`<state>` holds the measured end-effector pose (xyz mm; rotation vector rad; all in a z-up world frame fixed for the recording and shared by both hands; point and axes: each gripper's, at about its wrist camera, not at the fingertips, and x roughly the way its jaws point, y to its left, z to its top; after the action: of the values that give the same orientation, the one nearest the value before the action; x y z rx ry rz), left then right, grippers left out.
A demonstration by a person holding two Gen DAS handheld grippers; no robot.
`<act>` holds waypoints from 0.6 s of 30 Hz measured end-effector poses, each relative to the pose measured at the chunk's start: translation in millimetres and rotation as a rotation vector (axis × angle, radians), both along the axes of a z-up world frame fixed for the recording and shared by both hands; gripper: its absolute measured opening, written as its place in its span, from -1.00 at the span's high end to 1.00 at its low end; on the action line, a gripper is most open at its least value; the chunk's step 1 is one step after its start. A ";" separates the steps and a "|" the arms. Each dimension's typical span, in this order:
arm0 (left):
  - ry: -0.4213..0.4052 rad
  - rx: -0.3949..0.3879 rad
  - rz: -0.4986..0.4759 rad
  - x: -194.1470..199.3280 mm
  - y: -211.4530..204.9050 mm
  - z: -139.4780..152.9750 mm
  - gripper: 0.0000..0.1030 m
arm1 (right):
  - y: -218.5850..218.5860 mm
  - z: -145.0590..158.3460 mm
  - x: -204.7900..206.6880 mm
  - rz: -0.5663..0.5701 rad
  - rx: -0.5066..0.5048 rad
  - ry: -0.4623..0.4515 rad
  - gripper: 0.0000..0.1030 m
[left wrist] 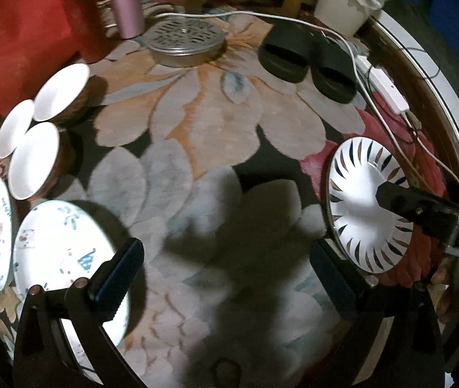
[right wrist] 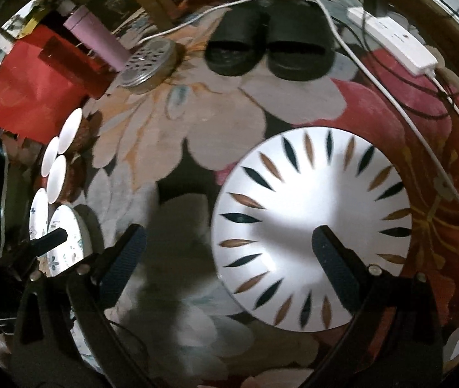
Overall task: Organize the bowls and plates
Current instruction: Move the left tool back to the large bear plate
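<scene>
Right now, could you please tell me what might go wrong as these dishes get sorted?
1. The three white bowls sit crowded rim to rim beside the floral plates; lifting one could knock another.
2. The white cable runs close past the leaf-patterned plate, so it might snag.

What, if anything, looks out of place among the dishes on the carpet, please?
The dishes sit on a floor carpet beside black slippers, which is odd for tableware. The leaf-pattern plate lies alone at right, far from the bowls and floral plates grouped at left. Nothing looks broken or spilled.
</scene>
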<state>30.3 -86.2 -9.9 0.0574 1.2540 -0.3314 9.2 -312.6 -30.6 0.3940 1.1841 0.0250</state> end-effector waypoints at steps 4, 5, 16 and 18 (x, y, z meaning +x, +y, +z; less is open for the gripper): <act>-0.009 -0.002 0.041 -1.4 16.9 6.4 -0.99 | 14.0 7.0 1.7 0.024 -0.002 -0.012 -1.00; -0.009 -0.002 0.050 -1.3 20.9 7.5 -0.99 | 16.5 7.9 1.7 0.029 -0.002 -0.013 -1.00; -0.020 0.014 0.129 1.4 58.5 7.6 -0.99 | 44.9 6.0 8.7 0.078 0.003 -0.012 -1.00; -0.016 0.015 0.148 2.4 66.4 5.1 -0.99 | 49.8 5.2 9.1 0.090 0.005 -0.010 -1.00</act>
<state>32.7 -19.7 -4.8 -0.0197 1.2377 -0.1933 18.3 -262.8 -25.4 0.3446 1.1911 0.1077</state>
